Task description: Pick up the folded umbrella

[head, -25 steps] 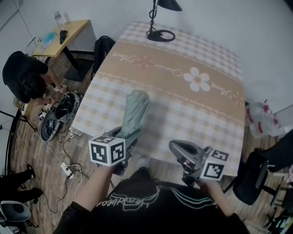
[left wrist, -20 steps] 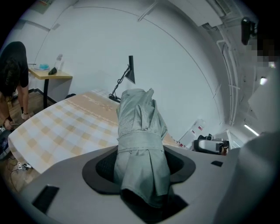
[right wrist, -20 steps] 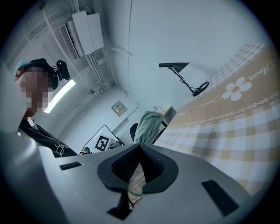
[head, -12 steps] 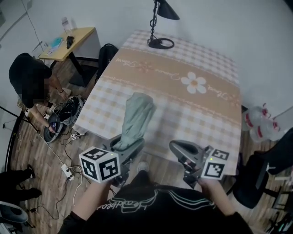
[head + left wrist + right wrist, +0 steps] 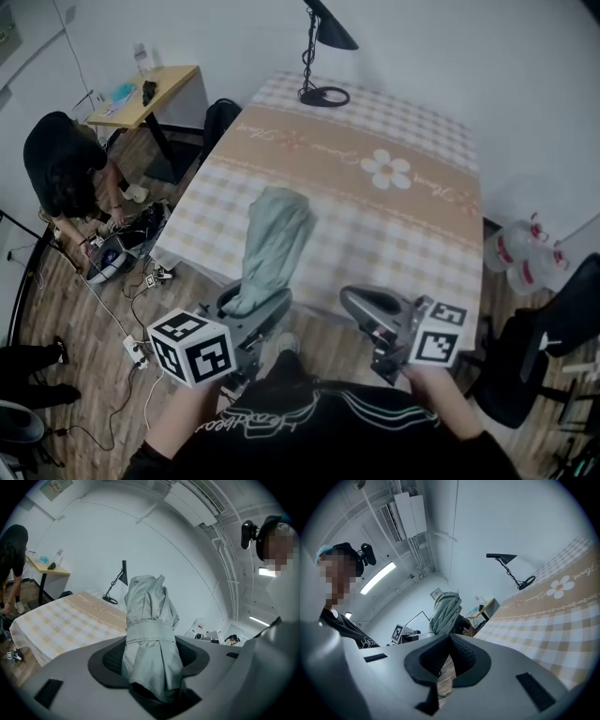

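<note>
Since a second ago, the left gripper (image 5: 251,306) has drawn back toward the lower left of the head view, carrying the folded umbrella (image 5: 272,246) up off the bench (image 5: 422,220); the umbrella now slants up over the bench's near edge. At lower right, the right gripper (image 5: 362,304) hovers just off that edge.

Seen from the left gripper view, the fingers (image 5: 108,660) clamp the umbrella's strapped lower end at frame centre, its tip pointing up.

Seen from the right gripper view, the fingers (image 5: 466,660) are closed with their tips together on nothing, and the umbrella shows just above them, with the bench at right.
</note>
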{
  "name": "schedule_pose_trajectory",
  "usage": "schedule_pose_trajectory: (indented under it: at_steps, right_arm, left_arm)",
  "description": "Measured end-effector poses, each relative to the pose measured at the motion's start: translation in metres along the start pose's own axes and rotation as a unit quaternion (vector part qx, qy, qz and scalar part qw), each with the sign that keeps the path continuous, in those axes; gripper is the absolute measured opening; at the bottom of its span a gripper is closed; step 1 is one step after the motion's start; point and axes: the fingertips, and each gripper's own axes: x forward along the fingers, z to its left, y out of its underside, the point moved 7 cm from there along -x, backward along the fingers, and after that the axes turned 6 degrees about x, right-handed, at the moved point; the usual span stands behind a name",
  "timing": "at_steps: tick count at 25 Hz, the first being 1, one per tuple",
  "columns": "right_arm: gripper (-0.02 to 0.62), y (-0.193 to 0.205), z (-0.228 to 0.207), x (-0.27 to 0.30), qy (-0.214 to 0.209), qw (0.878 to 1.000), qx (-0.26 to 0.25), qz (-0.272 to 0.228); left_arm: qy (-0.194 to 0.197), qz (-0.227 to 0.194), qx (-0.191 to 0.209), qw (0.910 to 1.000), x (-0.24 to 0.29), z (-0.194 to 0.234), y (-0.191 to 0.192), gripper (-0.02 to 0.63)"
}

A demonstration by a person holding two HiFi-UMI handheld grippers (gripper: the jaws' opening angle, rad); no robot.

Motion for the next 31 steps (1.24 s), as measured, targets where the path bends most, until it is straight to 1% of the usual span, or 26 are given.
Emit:
schedule_pose_trajectory:
  at_steps: [7, 12, 15, 25, 31]
  right_arm:
    - [0.011, 0.008, 0.017, -0.020, 0.001, 1.000, -0.022, 0.003]
    - [0.011, 0.010, 0.022, -0.031, -0.003, 1.000, -0.029, 0.002]
    - [0.011, 0.010, 0.025, -0.035, -0.006, 1.000, -0.031, 0.002]
    - [0.011, 0.006, 0.030, -0.042, -0.017, 0.999, -0.042, 0.003]
    - [0.011, 0.004, 0.029, -0.046, -0.019, 0.999, -0.045, 0.003]
  left_arm:
    - [0.008, -0.008, 0.003, 0.9999, -0.008, -0.027, 0.010, 0.259]
    - [0.010, -0.014, 0.011, 0.9998, -0.008, -0.041, 0.013, 0.259]
    - [0.013, -0.013, 0.006, 0.9998, -0.008, -0.047, 0.016, 0.259]
    - [0.007, -0.019, 0.019, 0.9996, -0.009, -0.059, 0.012, 0.259]
    - [0.008, -0.018, 0.018, 0.9996, -0.006, -0.064, 0.012, 0.259]
